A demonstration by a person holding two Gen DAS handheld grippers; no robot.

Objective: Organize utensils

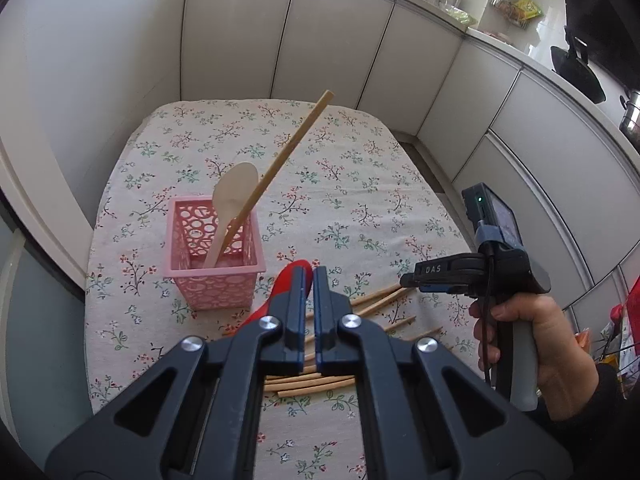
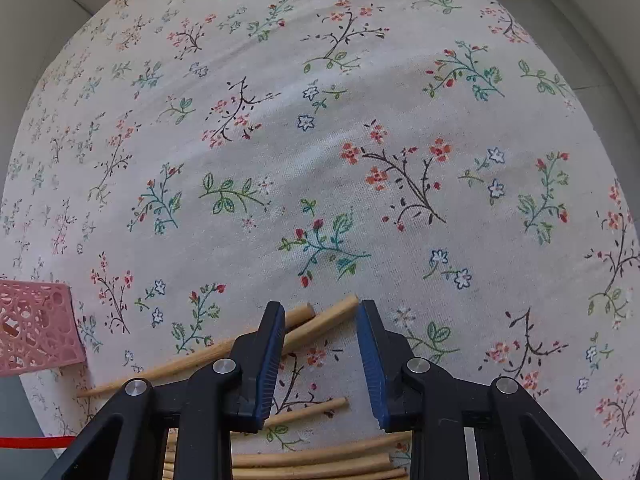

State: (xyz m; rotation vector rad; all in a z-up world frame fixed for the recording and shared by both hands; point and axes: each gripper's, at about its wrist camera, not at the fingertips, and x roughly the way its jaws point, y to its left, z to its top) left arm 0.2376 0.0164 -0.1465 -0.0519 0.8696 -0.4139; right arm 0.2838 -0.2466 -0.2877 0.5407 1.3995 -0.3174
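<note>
A pink perforated basket [image 1: 216, 280] stands on the floral tablecloth [image 1: 340, 200], holding a pale spoon [image 1: 236, 188] and one wooden chopstick [image 1: 288, 152] that leans out to the right. My left gripper [image 1: 309, 273] is shut just right of the basket, above a red spoon [image 1: 286, 276] that lies on the cloth partly hidden behind its fingers. Several loose chopsticks [image 1: 380, 300] are scattered on the cloth. My right gripper [image 2: 320, 312] points down over the chopsticks [image 2: 320, 322], open with nothing between its pads. The basket's corner [image 2: 36, 328] shows at the left.
A person's hand [image 1: 532, 340] holds the right gripper's handle at the table's right edge. White cabinet doors [image 1: 340, 40] run behind and to the right of the table. The red spoon's handle [image 2: 36, 442] sticks out over the table's left edge.
</note>
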